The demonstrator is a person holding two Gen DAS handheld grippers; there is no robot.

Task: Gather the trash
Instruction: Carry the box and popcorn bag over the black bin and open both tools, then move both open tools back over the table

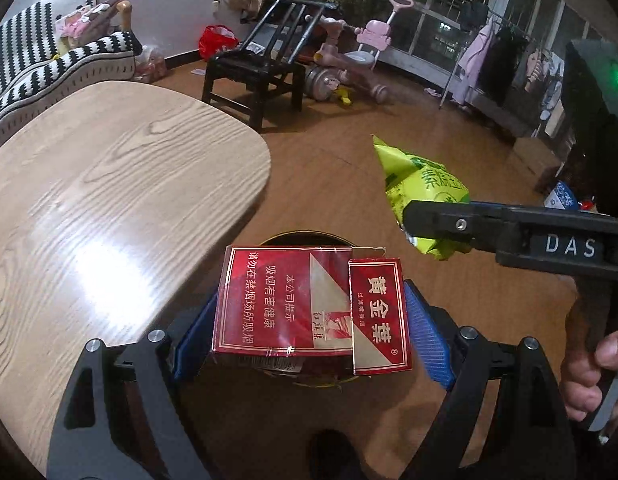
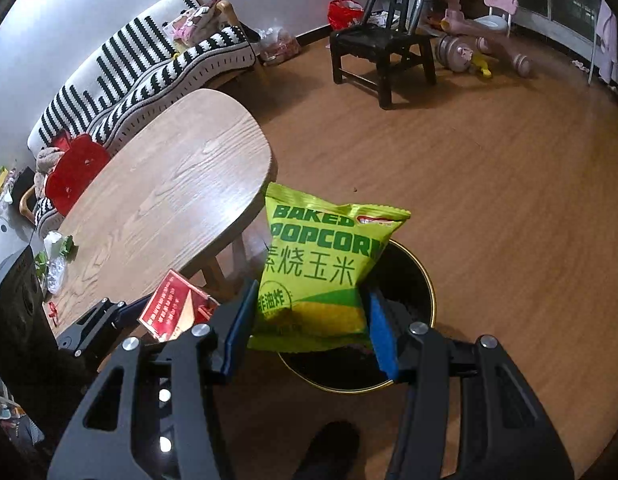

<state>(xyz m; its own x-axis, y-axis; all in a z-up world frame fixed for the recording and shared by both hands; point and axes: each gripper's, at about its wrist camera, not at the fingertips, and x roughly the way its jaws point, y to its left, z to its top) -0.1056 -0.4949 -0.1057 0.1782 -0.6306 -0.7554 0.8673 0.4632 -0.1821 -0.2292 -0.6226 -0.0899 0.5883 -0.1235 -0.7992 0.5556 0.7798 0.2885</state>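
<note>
My left gripper [image 1: 309,320] is shut on a red cigarette pack [image 1: 305,300] and holds it over a round black trash bin [image 1: 305,236] with a gold rim; the pack hides most of the bin. My right gripper [image 2: 309,320] is shut on a green popcorn bag [image 2: 321,264] and holds it above the same bin [image 2: 421,280]. In the left wrist view the right gripper [image 1: 425,220] comes in from the right with the bag [image 1: 417,184]. In the right wrist view the left gripper [image 2: 149,312] with the pack [image 2: 173,308] is at the lower left.
A wooden table [image 1: 109,184] stands to the left of the bin, with crumpled wrappers [image 2: 55,256] at its near end. A striped sofa [image 2: 149,64], a black chair [image 2: 381,40] and pink toy trikes [image 2: 485,28] stand farther back on the wooden floor.
</note>
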